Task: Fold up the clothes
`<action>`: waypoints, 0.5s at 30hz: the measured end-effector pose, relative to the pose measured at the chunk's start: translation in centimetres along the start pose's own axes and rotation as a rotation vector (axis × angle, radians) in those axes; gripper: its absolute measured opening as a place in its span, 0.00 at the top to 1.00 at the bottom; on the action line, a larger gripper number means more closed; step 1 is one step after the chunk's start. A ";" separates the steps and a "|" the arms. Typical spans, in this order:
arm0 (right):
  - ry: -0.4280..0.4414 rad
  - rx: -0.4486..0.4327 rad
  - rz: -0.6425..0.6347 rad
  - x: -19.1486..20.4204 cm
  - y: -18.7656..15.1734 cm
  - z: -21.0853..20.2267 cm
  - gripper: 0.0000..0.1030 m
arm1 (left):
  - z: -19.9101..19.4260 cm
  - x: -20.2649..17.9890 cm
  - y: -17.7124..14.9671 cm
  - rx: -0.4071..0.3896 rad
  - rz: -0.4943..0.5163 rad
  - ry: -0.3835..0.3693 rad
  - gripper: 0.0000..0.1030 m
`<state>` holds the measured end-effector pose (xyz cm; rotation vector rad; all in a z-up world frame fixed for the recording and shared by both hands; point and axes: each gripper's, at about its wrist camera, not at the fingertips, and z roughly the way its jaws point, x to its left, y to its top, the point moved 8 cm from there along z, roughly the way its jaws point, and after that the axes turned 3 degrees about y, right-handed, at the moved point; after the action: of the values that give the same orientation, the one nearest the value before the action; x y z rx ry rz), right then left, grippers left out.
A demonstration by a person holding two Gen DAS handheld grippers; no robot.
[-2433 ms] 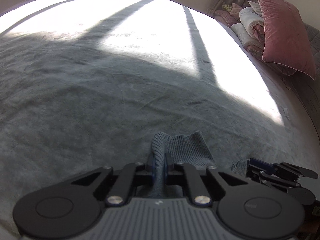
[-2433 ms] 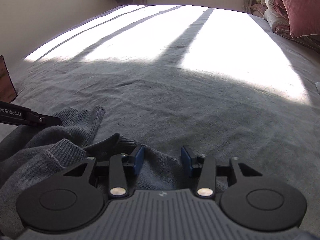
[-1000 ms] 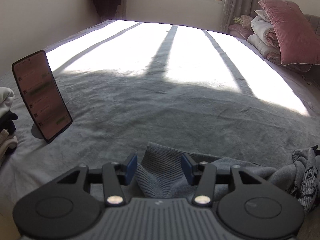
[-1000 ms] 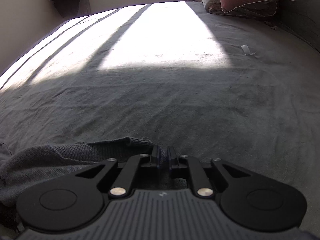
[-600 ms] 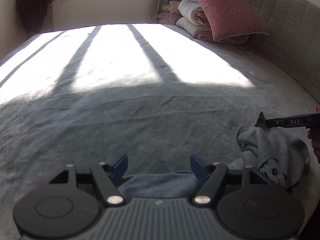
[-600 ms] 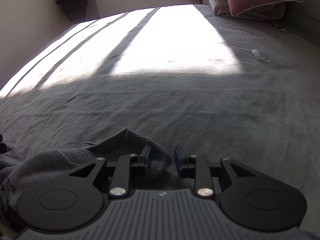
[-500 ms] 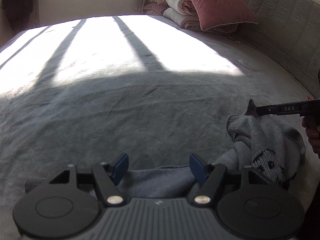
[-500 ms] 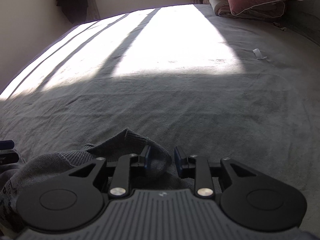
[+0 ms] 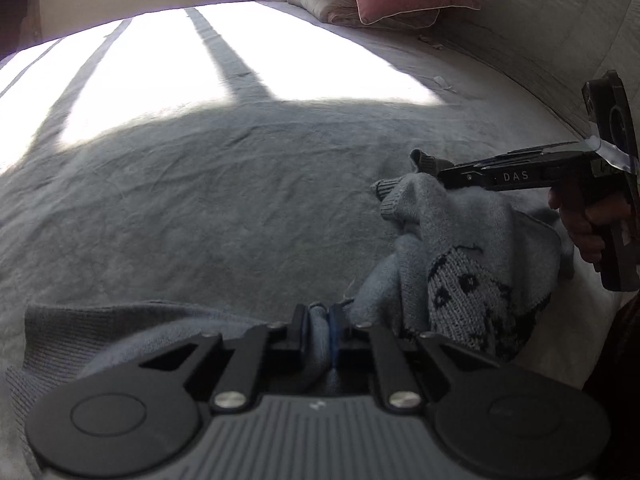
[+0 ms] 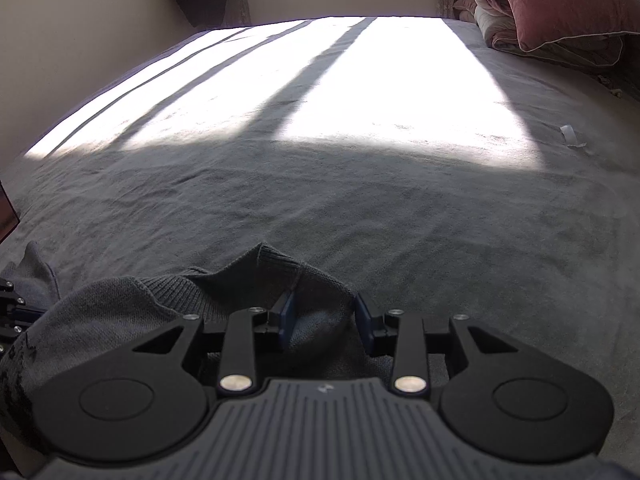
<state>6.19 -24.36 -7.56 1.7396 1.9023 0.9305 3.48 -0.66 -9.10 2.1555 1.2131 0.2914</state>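
Down low on the bed (image 9: 224, 200): left hand-held gripper (image 9: 319, 322) closing, pads already pinched tight on a fold of the grey sweater (image 9: 460, 264). Just right of it, more sweater bunched up, knitted dark pattern (a face, maybe) facing out. Further right, the right hand-held gripper (image 9: 444, 174) side-on, tip at a ribbed cuff, a hand (image 9: 584, 220) on its grip. From its own camera, right hand-held gripper (image 10: 325, 314) with jaws apart and opening, sweater hem (image 10: 276, 268) lying between the blue pads, left pad touching knit, right pad clear. Far beyond both, pink pillow (image 10: 568, 0) on folded bedding.
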 end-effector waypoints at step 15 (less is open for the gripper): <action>-0.106 -0.191 -0.057 1.7 2.8 -2.8 0.90 | -6.4 5.2 3.0 -0.289 -0.268 0.155 0.96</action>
<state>6.02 -23.21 -3.42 1.5838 1.7269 0.9453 5.29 5.26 -2.88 1.7282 1.4329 0.4914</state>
